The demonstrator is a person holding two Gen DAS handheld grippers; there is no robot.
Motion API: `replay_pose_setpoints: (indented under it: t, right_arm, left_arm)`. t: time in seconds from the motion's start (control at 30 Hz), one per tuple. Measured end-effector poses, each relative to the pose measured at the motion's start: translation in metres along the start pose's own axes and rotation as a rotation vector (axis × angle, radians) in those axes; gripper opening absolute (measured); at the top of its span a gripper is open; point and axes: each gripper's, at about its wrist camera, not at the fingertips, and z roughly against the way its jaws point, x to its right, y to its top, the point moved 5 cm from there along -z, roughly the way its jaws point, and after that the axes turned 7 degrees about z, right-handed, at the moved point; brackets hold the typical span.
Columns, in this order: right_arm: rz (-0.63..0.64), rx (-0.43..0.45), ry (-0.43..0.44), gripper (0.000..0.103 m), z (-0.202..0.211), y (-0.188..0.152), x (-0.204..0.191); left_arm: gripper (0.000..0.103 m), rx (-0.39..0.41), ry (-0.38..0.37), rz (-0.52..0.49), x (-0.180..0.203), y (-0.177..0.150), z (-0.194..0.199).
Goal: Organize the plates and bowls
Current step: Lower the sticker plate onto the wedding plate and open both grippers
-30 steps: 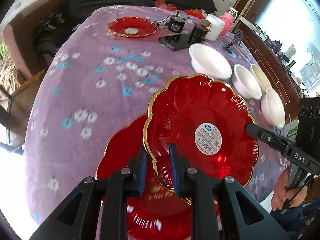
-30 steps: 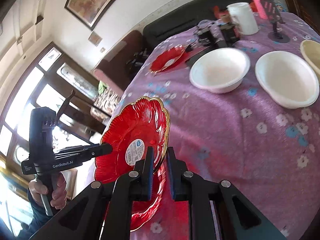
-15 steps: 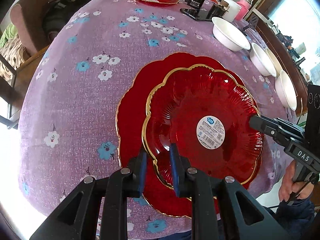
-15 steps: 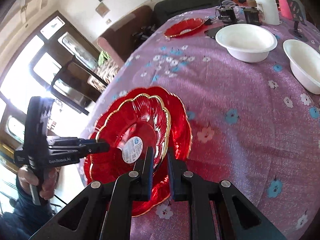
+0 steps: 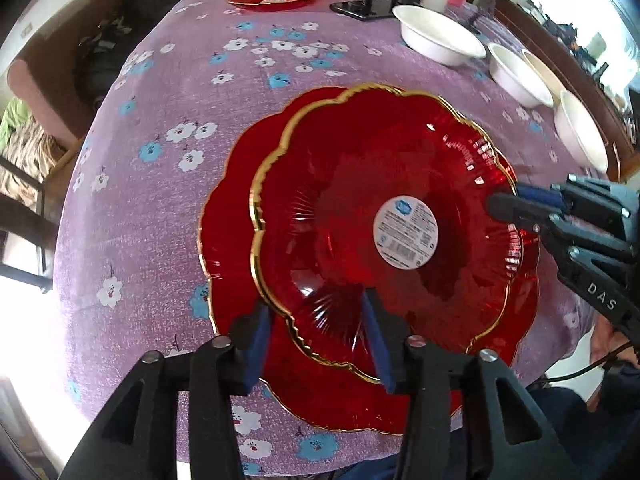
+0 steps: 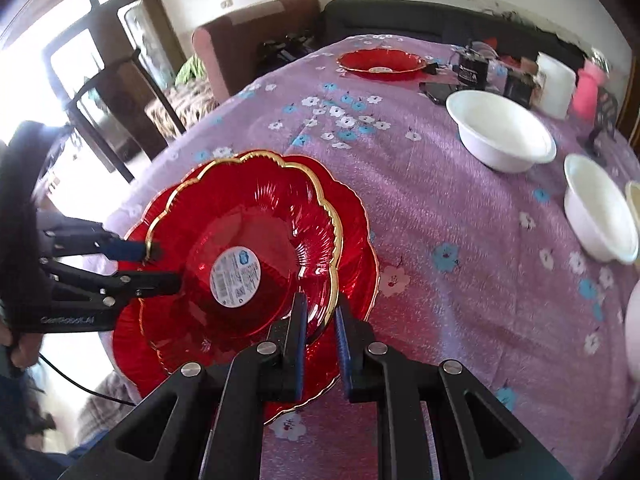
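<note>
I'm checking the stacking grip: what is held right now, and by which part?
The right gripper pinches the upper red plate by its gold rim; the left gripper has just been opening and straddles that rim.

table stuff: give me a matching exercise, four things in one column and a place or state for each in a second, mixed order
Things:
1. top red plate
2. far red plate
3. left gripper
4. right gripper

Places or states:
a. alone at the far end of the table
b. jaws apart around a plate rim
c. clamped on a plate rim
d. lying on a bigger red plate

Pairs: 1-d, 2-a, 3-b, 4-c
</note>
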Motion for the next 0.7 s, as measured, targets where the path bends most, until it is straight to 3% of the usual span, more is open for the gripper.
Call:
replay_pose_setpoints:
  t: [0.43, 0.7]
  right_arm:
    - [0.045, -0.024, -0.049, 0.017, -0.0033, 0.0037, -0.0042]
    - [-0.013, -0.038, 0.007, 0.019, -0.0020, 0.0040, 0.0006]
  left_arm:
    - [0.058, -0.004, 0.013, -0.056, 0.0067, -0.0039, -0.0017]
    - [0.064, -0.009, 0.023, -0.072, 0.0080, -0.0041, 0.0004]
